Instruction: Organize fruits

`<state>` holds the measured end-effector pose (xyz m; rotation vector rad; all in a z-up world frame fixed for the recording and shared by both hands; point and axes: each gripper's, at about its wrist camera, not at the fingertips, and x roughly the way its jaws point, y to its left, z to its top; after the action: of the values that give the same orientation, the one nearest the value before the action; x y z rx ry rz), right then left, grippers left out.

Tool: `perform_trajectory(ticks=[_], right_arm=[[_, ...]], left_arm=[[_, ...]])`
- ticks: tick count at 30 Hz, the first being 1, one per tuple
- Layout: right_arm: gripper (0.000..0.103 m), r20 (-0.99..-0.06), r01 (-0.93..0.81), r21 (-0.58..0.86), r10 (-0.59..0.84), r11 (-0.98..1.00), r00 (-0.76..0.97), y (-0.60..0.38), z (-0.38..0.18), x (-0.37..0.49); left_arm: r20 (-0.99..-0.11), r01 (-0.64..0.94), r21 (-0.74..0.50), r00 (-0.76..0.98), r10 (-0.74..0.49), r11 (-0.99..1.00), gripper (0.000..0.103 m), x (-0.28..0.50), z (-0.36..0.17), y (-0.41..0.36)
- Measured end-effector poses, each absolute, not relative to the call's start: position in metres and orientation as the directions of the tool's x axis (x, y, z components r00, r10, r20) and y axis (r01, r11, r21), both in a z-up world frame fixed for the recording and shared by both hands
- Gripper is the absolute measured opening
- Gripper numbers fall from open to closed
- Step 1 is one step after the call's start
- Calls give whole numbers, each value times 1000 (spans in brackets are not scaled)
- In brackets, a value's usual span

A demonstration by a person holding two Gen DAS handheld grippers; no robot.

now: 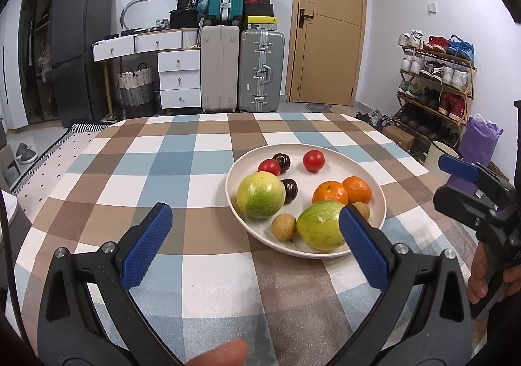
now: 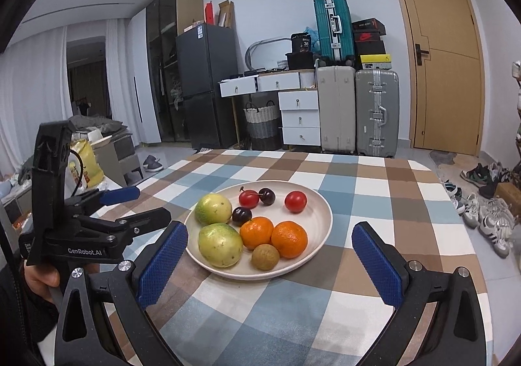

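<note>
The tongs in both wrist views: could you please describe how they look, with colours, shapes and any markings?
Both the left tongs and right tongs have black, ribbed plastic arms with silver bolts, ending in flat blue pads textured with a fine grid. From the right wrist view, the left unit's side carries white "GenRobot.AI" lettering and a thin black cable. Bare fingers grip the right handle; no sleeve is clearly visible.

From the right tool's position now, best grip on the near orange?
Take the near orange across its widest middle, coming from above with the right tool open. It is round, so any axis works, but the other orange touches its left and a small brown fruit sits close in front. Probably set the fingers front-right to back-left to clear both.
</note>
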<state>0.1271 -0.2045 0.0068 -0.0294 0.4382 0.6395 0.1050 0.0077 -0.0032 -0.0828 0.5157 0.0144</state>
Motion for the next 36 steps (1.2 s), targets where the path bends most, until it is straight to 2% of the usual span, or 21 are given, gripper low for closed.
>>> perform_trajectory(ticks=[36], right_arm=[[103, -416, -579, 105, 565, 808, 713, -204, 5, 129]], left_arm=[[-501, -35, -87, 865, -14, 996, 102, 106, -4, 8]])
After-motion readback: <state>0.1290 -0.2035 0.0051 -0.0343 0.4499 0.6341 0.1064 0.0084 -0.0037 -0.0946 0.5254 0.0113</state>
